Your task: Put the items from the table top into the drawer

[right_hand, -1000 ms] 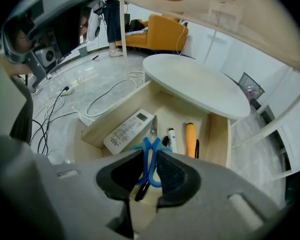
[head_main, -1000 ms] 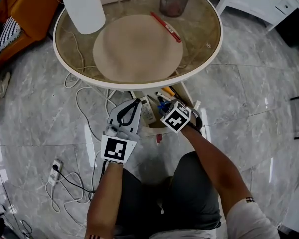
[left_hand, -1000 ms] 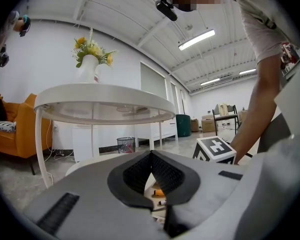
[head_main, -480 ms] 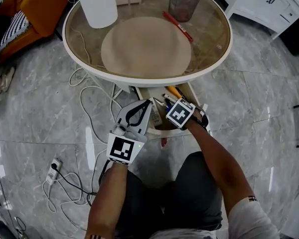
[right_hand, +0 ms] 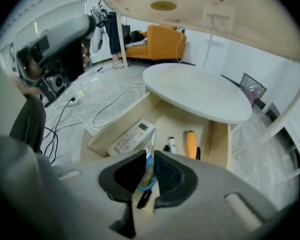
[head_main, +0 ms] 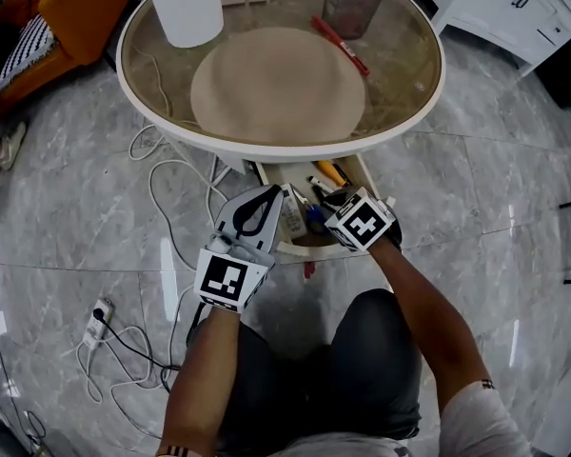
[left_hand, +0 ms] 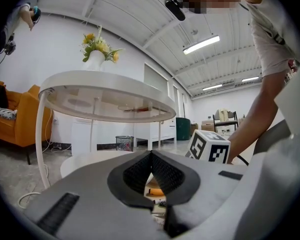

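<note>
Well, my right gripper [right_hand: 149,158] was pointing steeply down into the open light wooden drawer [right_hand: 218,141] under the round glass-topped table with the white rim [head_main: 285,152]. Its jaws had just been closing and stood a little apart. The blue-handled scissors [right_hand: 147,176] showed in the gap, lying in the drawer rather than pinched, far as I could see. Just past them in the drawer lay a white remote control [right_hand: 131,139], a small white marker [right_hand: 172,145] and an orange-handled tool [right_hand: 191,144]. My left gripper [left_hand: 151,155] sat level just left of the drawer, jaws together at the tips with nothing in them. Up on the table top a long thin red item [head_main: 340,46] lay near the far right edge, well apart from the white vase of yellow flowers [left_hand: 96,59] on the left side.
</note>
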`<state>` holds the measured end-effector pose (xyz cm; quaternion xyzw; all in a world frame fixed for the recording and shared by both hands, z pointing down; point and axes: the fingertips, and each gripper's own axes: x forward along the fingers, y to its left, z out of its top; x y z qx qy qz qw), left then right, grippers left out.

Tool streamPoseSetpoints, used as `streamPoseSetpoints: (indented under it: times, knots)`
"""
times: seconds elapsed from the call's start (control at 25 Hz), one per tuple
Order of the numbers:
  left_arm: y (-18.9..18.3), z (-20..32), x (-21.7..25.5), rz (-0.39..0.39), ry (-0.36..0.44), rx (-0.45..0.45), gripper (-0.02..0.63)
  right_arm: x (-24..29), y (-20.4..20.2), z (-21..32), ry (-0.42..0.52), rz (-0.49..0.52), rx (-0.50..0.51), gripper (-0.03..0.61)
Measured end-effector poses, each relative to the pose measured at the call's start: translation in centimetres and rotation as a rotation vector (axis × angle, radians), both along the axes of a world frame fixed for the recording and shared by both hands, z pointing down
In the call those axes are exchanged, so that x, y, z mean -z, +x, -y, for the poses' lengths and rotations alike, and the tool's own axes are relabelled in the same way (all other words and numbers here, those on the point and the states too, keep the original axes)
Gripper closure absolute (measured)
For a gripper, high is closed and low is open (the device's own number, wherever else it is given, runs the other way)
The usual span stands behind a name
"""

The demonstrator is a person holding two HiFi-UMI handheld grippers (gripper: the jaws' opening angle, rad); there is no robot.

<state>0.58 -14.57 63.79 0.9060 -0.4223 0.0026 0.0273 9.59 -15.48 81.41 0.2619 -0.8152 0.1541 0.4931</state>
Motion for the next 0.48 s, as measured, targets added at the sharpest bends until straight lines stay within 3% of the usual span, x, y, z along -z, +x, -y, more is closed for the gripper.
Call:
streamPoseSetpoints:
  times: [0.16,0.28,0.48]
  knots:
    - [0.5,-0.2,-0.4,0.017,-0.004,-0.012,0.614,3.3,-1.4,-0.4,0.06,0.107,0.015,0.577]
    - [0.4,-0.3,-0.3,0.052,0.005,-0.024,0.614,6.2,-2.4,-1.1,0.085,0.189,0.02,0.577]
    - [0.6,-1.4,2.6,0.048,0.02,-0.053,0.614,12.1,-3.3,-3.1,0.102,0.319,0.036,0.577]
